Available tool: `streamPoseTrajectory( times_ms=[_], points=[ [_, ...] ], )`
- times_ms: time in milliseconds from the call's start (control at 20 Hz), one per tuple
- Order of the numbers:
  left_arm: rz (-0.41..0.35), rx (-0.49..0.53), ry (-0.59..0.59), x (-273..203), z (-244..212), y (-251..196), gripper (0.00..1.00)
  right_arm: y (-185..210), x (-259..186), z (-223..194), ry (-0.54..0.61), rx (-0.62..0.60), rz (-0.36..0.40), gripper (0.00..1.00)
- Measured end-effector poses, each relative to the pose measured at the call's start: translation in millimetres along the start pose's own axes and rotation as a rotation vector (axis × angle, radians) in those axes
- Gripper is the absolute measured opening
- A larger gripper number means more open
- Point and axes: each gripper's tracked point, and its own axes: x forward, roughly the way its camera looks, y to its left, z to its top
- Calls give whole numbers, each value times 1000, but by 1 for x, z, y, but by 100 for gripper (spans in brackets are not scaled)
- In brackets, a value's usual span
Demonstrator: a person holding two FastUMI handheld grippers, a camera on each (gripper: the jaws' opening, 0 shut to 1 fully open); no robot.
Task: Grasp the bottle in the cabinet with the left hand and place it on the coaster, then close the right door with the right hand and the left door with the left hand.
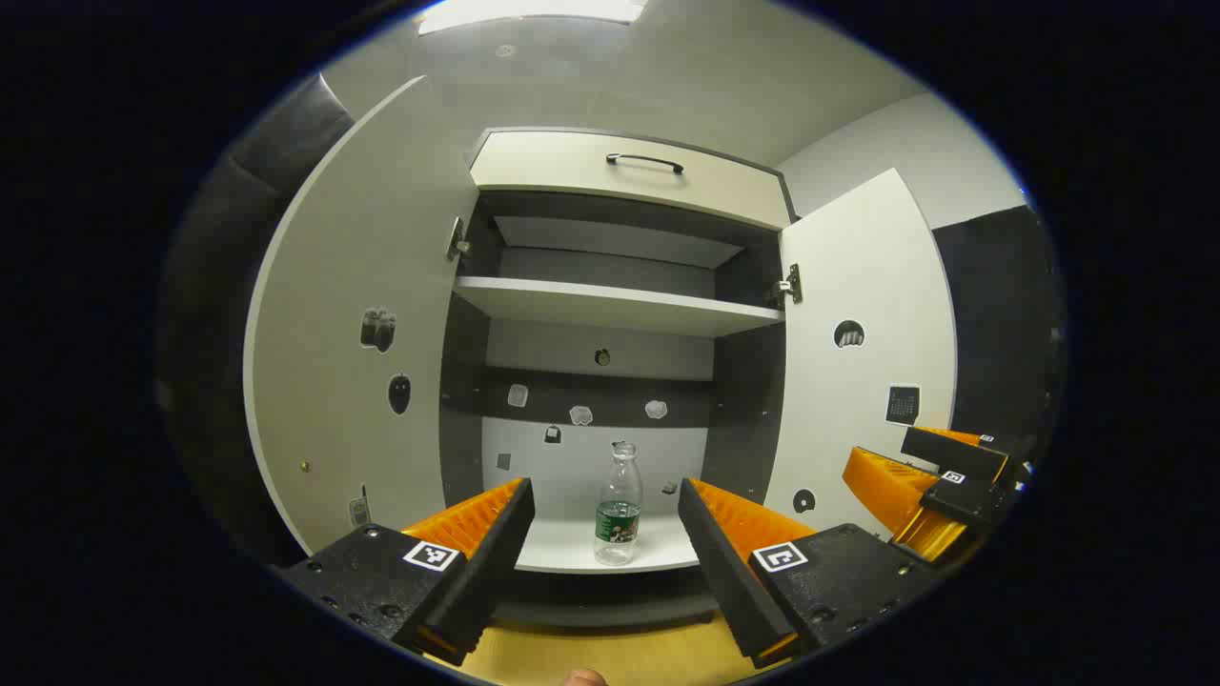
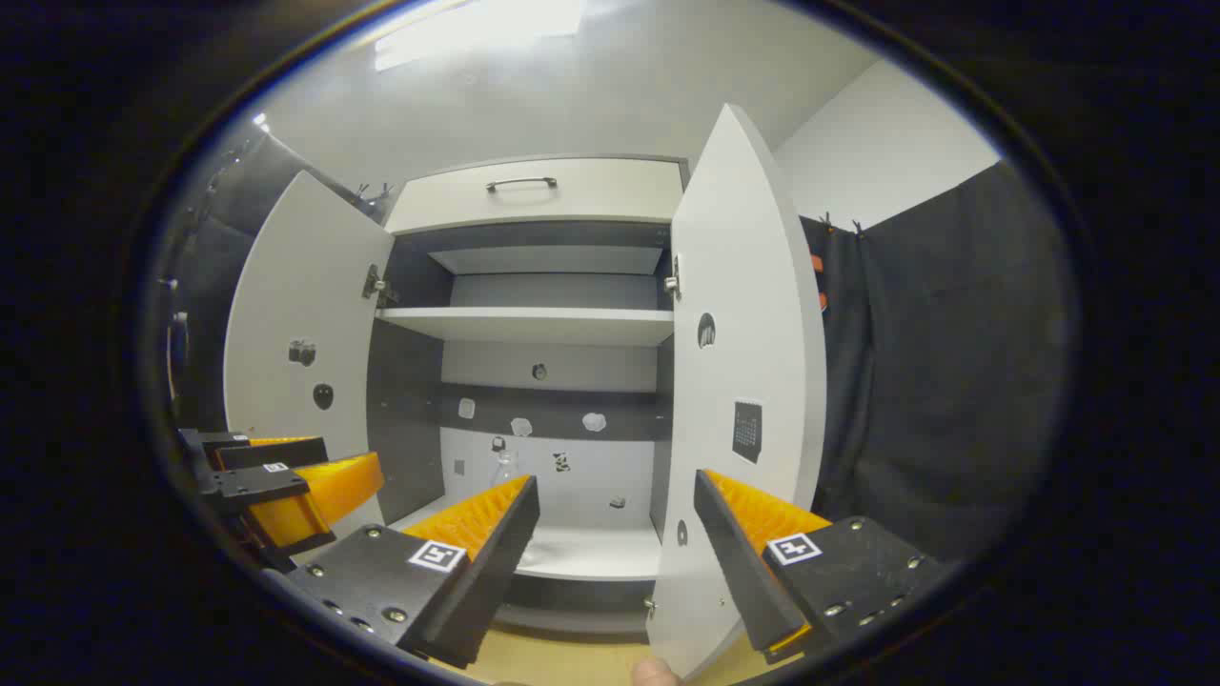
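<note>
with both cabinet doors swung wide, left door (image 1: 353,324) at far left, then left gripper (image 1: 605,514) spread, pinching nothing, short of the bottle (image 1: 618,505) upright on the bottom shelf (image 1: 572,548); right door (image 1: 858,353) beyond; right gripper (image 2: 615,514) likewise spread, idle.

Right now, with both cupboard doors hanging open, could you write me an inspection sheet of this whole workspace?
Surface: white bottom shelf of the cabinet, bare around the bottle.
Job's things: clear plastic bottle with a green label upright on that shelf; white left door and white right door both open; coaster not seen.
Clutter: small stickers on the doors and the back wall.
Grippers: left gripper open, lined up with the bottle, not touching; right gripper open, near the right door's edge.
Cables: nothing seen.
Surroundings: white drawer with a dark handle above; empty upper shelf.
</note>
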Motion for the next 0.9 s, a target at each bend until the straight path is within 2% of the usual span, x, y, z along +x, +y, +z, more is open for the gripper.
streamPoseTrajectory(
  times_ms=[300,400,550,900],
  points=[
    [-46,-18,26,20,-9,-11,96,-10,-2,4,-10,-10,-12,99],
    [-63,-32,32,28,-11,-14,93,-16,-4,7,-17,-13,-27,99],
    [-79,-29,42,41,-16,-15,96,-25,-9,8,-17,-17,-44,99],
    [-118,-52,109,101,-43,-19,96,-42,-25,7,-10,-40,-80,99]
  ],
)
